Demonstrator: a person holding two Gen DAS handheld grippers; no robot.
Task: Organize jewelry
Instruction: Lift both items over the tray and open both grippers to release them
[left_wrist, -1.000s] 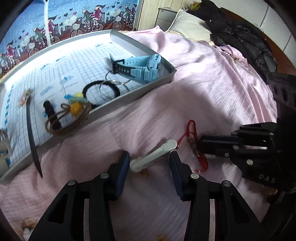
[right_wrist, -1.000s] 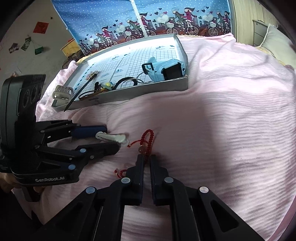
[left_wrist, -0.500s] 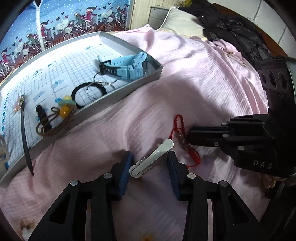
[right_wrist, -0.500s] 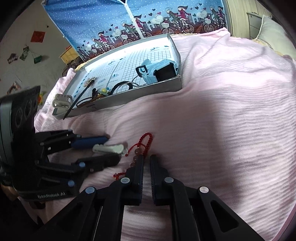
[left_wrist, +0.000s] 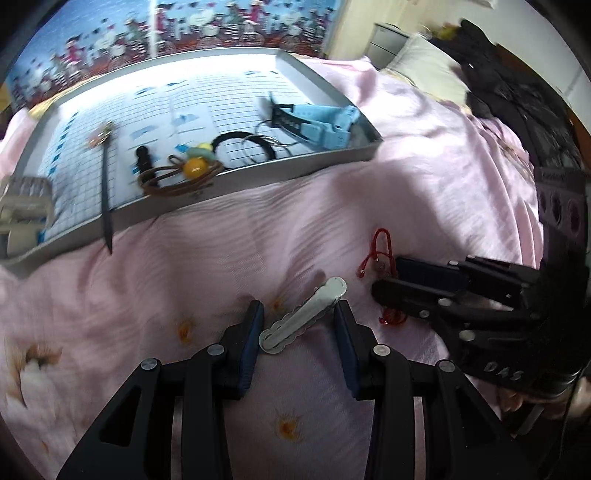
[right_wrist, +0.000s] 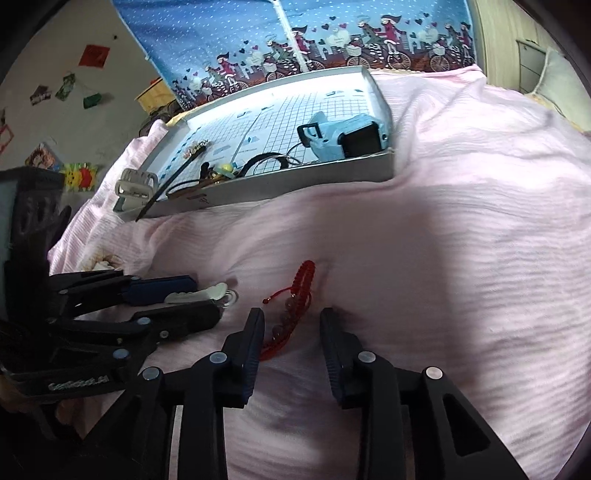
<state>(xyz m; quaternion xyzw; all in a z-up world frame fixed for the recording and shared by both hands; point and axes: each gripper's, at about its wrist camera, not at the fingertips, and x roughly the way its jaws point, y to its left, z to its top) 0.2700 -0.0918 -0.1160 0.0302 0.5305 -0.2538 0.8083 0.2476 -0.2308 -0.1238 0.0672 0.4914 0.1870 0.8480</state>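
One tray (left_wrist: 303, 173) lies on the pink bedspread (left_wrist: 207, 251) and serves as the landmark. In the tray are one blue watch (left_wrist: 317, 122), one black hair tie (left_wrist: 242, 147) with thin wire rings beside it, one brown cord with a yellow bead (left_wrist: 195, 168), one small black piece (left_wrist: 142, 155), and one dark hair stick (left_wrist: 105, 192) whose tip pokes over the near wall. One pale claw clip (left_wrist: 24, 203) sits at the tray's left corner.

Below the tray, on the bedspread, lie one white hair clip (left_wrist: 303, 314) and one red bracelet (right_wrist: 295, 306).

The left gripper (left_wrist: 298, 325) is spread wide, the hair clip between its fingers, ungrasped. The right gripper (right_wrist: 291, 328) is likewise spread, straddling the bracelet without pinching it.

"DAS" is readable on the right gripper's body; the lettering on the left one is too blurred to read.
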